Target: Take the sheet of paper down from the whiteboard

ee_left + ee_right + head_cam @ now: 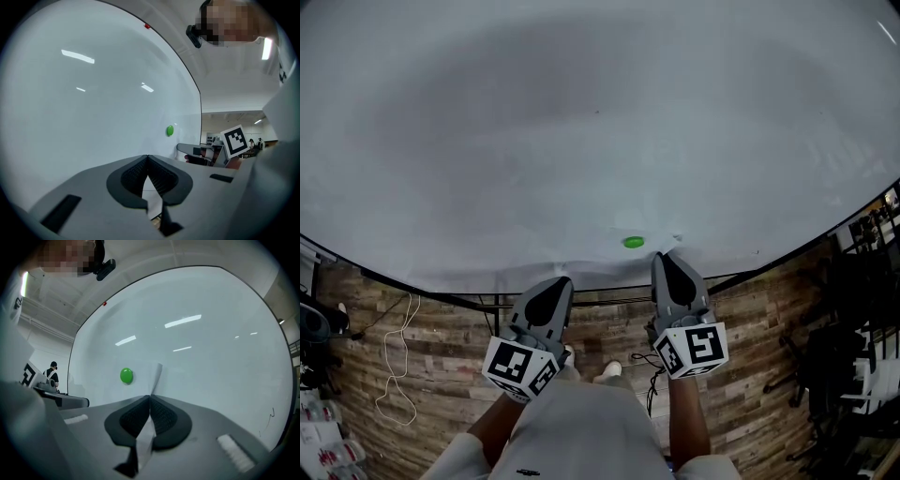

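Left gripper and right gripper: my jaws pinch the thin white paper sheet. Round green magnet holds it on the whiteboard; removal outstanding.

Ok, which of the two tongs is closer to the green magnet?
The right tongs: shut on the sheet just beside the green magnet; the left tongs grip it farther along the edge.
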